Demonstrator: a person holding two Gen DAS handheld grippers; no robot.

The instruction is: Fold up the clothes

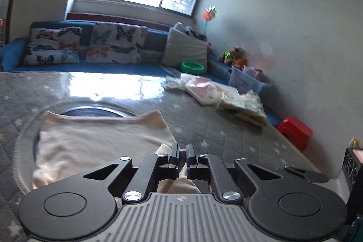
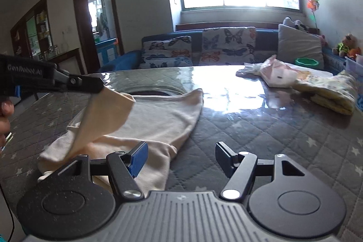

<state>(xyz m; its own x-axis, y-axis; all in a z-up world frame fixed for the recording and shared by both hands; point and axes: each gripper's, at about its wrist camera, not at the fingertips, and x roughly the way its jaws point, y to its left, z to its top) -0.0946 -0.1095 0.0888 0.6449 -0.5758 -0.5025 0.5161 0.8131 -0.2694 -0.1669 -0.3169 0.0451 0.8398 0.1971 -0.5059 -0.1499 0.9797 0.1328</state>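
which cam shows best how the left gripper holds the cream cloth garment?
Right wrist view: the left gripper appears side-on, shut on a lifted corner of the cream cloth garment, which drapes down to the grey quilted table. The left wrist view shows only cloth pinched between its own near-closed fingers.

Cream garment (image 2: 158, 115) spread flat on grey quilted star-print table cover (image 2: 261, 128), one corner lifted and folding over; folded pale clothes pile (image 2: 317, 90) far right.

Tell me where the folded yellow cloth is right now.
The folded yellow cloth lies at the table's far right edge in the right wrist view, beside a pink garment, near the grey cushion.
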